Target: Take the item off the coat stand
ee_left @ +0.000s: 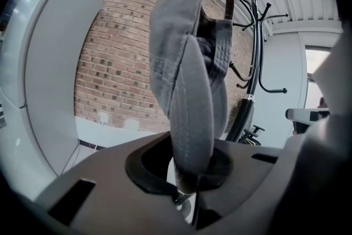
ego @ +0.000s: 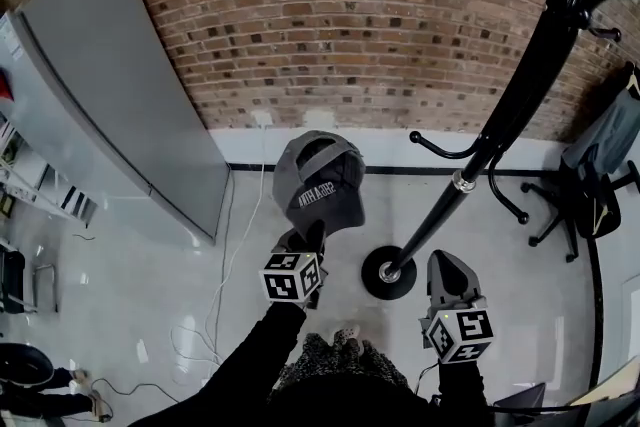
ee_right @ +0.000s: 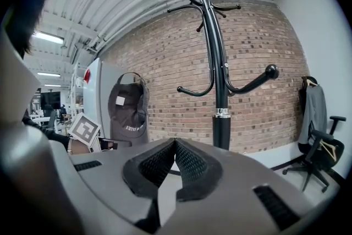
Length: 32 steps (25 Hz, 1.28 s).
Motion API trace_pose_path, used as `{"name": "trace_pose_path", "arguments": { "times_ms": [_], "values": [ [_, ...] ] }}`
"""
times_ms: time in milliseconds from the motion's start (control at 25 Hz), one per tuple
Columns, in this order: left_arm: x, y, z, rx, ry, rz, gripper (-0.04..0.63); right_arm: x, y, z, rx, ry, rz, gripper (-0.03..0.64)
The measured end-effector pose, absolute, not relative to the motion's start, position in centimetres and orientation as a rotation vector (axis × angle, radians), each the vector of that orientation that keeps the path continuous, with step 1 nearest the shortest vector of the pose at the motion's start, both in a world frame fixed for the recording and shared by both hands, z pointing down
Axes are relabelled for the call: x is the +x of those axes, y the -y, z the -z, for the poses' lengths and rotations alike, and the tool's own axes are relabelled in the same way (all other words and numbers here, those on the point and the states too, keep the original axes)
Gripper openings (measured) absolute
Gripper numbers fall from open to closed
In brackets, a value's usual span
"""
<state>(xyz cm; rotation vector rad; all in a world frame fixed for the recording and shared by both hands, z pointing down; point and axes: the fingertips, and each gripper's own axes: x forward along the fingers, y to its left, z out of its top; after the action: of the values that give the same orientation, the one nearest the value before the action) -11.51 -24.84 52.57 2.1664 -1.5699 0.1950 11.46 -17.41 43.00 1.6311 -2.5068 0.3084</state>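
Note:
A grey baseball cap (ego: 318, 179) hangs clear of the black coat stand (ego: 520, 80), gripped by its brim in my left gripper (ego: 307, 237). The left gripper view shows the cap (ee_left: 190, 71) standing up from the shut jaws, which pinch the brim's edge. The stand (ee_left: 250, 71) is behind it to the right. My right gripper (ego: 446, 273) is shut with nothing in it, near the stand's round base (ego: 388, 272). In the right gripper view the stand (ee_right: 219, 63) rises just beyond the jaws with bare hooks, and the cap (ee_right: 128, 107) is off to the left.
A brick wall (ego: 350, 25) runs behind. A grey cabinet (ego: 110, 95) stands at the left, with cables (ego: 215, 315) on the floor near it. An office chair with a jacket (ego: 600, 165) stands at the right.

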Motion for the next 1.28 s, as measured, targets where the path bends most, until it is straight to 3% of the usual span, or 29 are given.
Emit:
{"name": "trace_pose_path", "arguments": {
  "times_ms": [1280],
  "values": [
    [-9.8,11.7,-55.1,2.071,1.642,-0.24,0.04,14.4,12.0,-45.2,1.551,2.538,-0.287,0.009]
  ]
}}
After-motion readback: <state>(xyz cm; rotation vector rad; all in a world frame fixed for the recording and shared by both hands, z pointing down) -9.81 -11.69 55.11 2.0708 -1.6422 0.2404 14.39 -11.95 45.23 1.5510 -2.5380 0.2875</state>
